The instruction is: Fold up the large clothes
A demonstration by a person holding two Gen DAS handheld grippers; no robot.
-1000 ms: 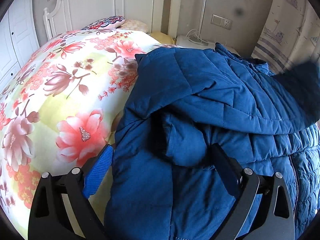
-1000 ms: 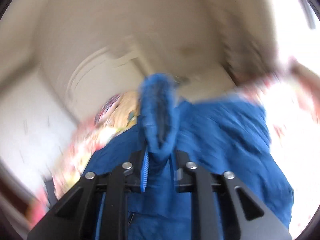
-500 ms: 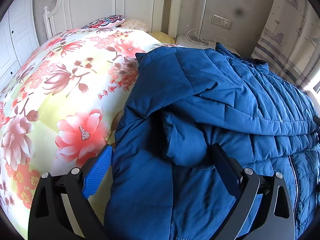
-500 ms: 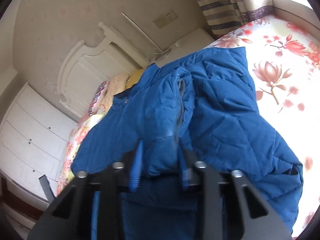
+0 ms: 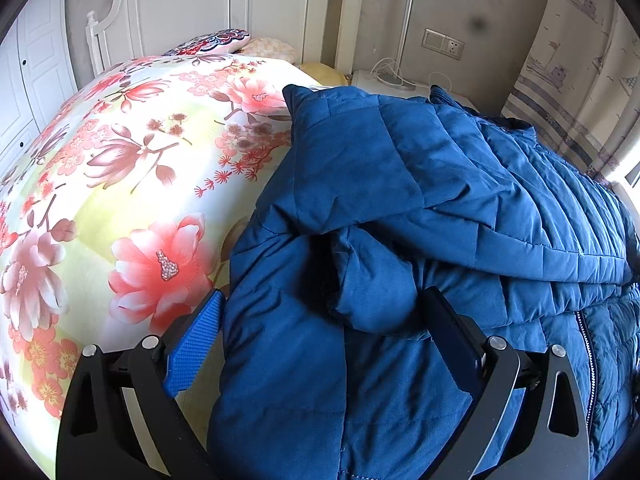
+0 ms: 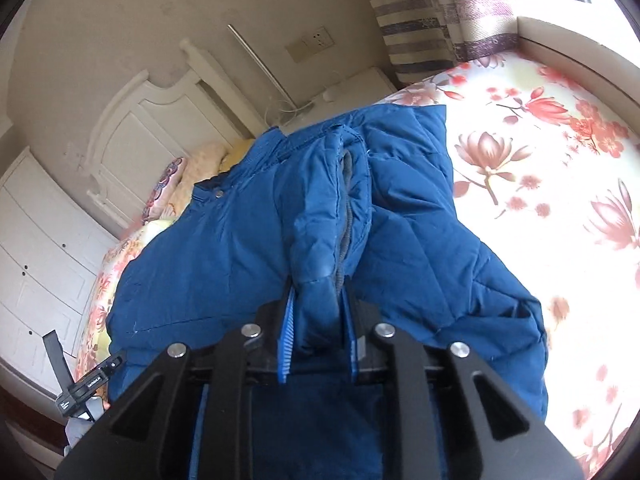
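A large blue quilted jacket (image 5: 400, 184) lies on the flowered bedcover (image 5: 120, 168), one sleeve folded across its front. My left gripper (image 5: 320, 326) stands open and wide over the jacket's near edge. A puffed fold of fabric bulges between its fingers, and the blue pad (image 5: 196, 332) shows bare. In the right wrist view my right gripper (image 6: 318, 292) is shut on the jacket's sleeve cuff (image 6: 320, 216), whose grey knit lining shows. The cuff is held just above the jacket body (image 6: 208, 248).
A white headboard (image 5: 240, 12) with pillows (image 5: 216, 40) closes the far end of the bed. A white nightstand (image 5: 384, 84) with cables and a striped curtain (image 5: 560, 92) stand to the right. White wardrobe doors (image 6: 36, 248) line the left side. Bare bedcover (image 6: 540, 152) lies right of the jacket.
My right gripper has sunk toward the jacket with the sleeve cuff in it, and its view has sharpened. The dark sleeve has left the left view's right edge. The left gripper has not moved.
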